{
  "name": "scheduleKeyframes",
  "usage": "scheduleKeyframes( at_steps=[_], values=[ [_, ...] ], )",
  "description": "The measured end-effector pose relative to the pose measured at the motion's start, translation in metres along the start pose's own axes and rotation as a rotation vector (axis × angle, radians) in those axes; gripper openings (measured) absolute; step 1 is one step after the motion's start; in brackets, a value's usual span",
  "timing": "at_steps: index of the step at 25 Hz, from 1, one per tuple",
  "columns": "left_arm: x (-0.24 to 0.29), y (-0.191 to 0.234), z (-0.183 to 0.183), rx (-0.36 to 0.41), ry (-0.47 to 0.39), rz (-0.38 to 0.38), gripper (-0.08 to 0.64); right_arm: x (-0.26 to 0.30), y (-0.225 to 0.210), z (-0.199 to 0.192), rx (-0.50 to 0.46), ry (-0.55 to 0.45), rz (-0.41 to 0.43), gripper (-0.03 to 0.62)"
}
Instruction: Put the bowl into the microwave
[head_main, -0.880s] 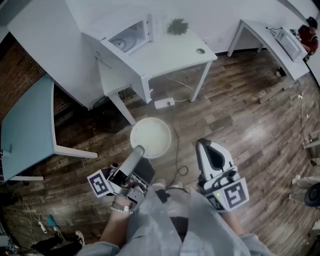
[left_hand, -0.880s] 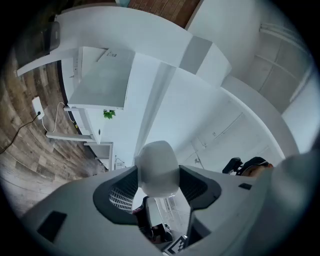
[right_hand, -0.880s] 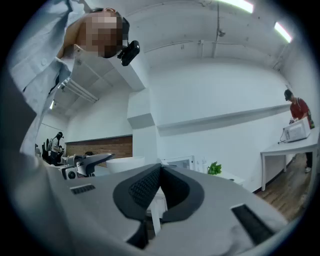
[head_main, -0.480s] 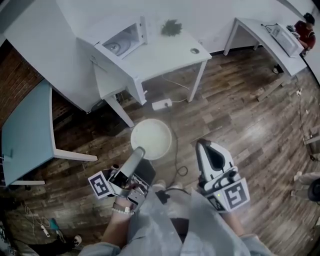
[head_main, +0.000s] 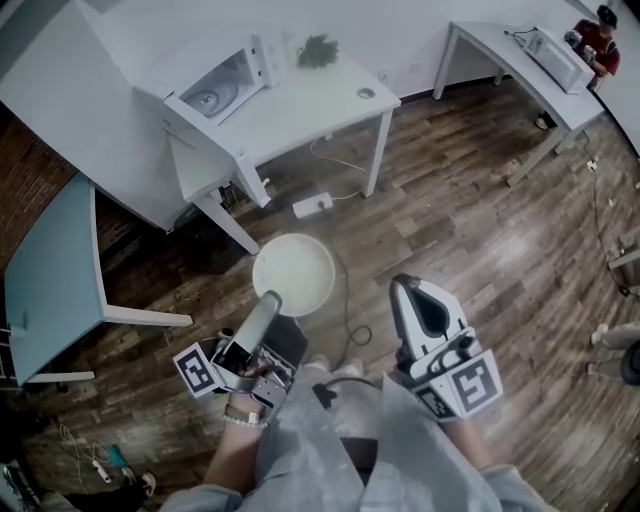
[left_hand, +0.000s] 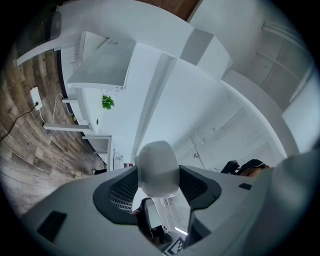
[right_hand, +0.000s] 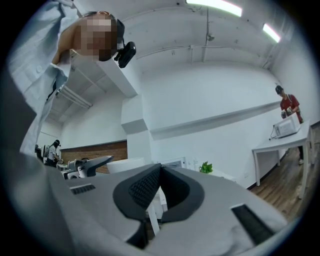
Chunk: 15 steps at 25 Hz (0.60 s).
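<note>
Overhead, left gripper (head_main: 272, 299) clamping empty white bowl (head_main: 295, 272) rim, right gripper (head_main: 411, 290) closed, microwave (head_main: 213, 86) open

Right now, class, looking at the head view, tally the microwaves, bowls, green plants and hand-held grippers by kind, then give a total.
White microwaves: 2 (open one, far one)
Round white bowl: 1
Small green plant: 1
Grey two-jaw grippers: 2 (left gripper, right gripper)
Total: 6

Light-grey left gripper (head_main: 272, 298) and right gripper (head_main: 404, 288) with black ribbed pads (right_hand: 145, 188) lining the fingers (right_hand: 215, 200), black-and-white marker cubes (head_main: 470, 386) behind them, pale blue-grey sleeves (head_main: 300, 450) and a beaded bracelet (head_main: 243, 418).
</note>
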<state>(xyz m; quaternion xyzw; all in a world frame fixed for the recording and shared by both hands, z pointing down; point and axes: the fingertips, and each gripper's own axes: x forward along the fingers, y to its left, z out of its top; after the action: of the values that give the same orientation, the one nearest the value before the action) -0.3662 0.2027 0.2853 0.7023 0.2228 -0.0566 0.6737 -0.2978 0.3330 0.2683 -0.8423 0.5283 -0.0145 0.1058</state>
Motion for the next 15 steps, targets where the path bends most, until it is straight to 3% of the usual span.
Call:
scheduleKeyframes(
  at_steps=[15],
  values=[
    [0.038, 0.02, -0.027, -0.022, 0.071, -0.017, 0.255, -0.034, -0.045, 0.0, 0.012, -0.011, -0.103, -0.002]
  ],
)
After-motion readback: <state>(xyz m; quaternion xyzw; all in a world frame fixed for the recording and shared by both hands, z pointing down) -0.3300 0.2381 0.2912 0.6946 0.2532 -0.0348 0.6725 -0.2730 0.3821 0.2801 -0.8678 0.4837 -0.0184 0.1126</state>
